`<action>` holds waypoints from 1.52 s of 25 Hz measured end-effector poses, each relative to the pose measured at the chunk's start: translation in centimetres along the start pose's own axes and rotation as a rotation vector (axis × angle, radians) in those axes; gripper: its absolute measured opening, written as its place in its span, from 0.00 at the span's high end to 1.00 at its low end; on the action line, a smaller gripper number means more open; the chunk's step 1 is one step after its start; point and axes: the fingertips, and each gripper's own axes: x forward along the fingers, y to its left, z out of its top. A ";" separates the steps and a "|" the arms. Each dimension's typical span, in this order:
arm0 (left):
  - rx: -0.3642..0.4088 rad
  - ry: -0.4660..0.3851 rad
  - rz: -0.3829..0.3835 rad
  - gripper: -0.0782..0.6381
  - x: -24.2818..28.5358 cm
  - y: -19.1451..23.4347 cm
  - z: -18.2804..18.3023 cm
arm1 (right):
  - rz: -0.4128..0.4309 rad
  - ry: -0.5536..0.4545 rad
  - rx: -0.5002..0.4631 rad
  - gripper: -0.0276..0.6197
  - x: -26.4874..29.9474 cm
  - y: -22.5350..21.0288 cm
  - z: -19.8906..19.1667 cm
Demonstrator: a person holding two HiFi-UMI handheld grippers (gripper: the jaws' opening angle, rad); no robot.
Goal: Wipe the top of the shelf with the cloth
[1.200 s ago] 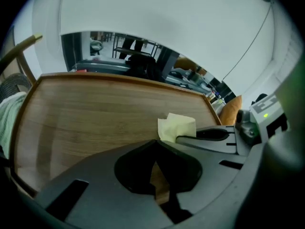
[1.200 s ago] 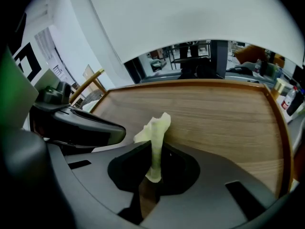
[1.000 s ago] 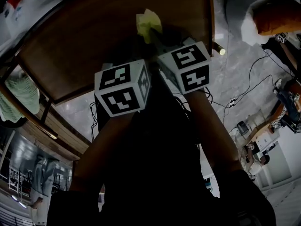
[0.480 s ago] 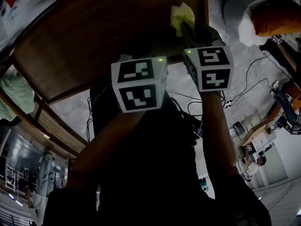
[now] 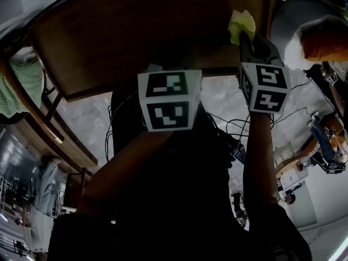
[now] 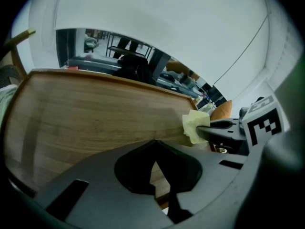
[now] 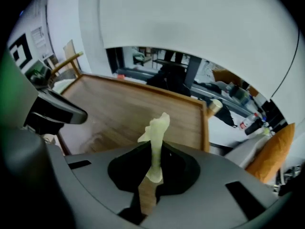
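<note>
The brown wooden shelf top (image 5: 141, 31) fills the upper part of the head view. A pale yellow cloth (image 5: 242, 25) rests on it near the right edge, and my right gripper (image 5: 246, 37) is shut on it. In the right gripper view the cloth (image 7: 156, 132) stands up as a thin fold pinched between the jaws of the right gripper (image 7: 153, 149), over the shelf top (image 7: 119, 113). My left gripper (image 6: 154, 143) hovers at the shelf's front edge, jaws shut with nothing in them. From it I see the cloth (image 6: 195, 125) to the right.
The shelf top has a raised rim (image 7: 206, 128) along its right side. An orange cushion (image 5: 326, 39) lies right of the shelf, and a green cloth (image 5: 19, 91) hangs at the left. Cables (image 5: 296, 99) trail over the grey floor below.
My right gripper has dragged the cloth rightward across the shelf top, from the middle to near the right edge. The left gripper has shifted a little to the right and stays shut.
</note>
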 end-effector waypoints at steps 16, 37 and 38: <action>-0.204 -0.109 0.219 0.88 -16.9 21.7 0.9 | 0.676 -0.146 -0.030 0.89 1.6 36.3 12.7; -0.262 -0.101 0.234 0.88 -22.2 26.8 0.2 | 0.802 -0.038 -0.077 0.89 5.0 48.5 13.9; -0.265 -0.100 0.239 0.88 -22.3 27.6 0.1 | 0.796 -0.024 -0.083 0.89 5.3 49.1 14.0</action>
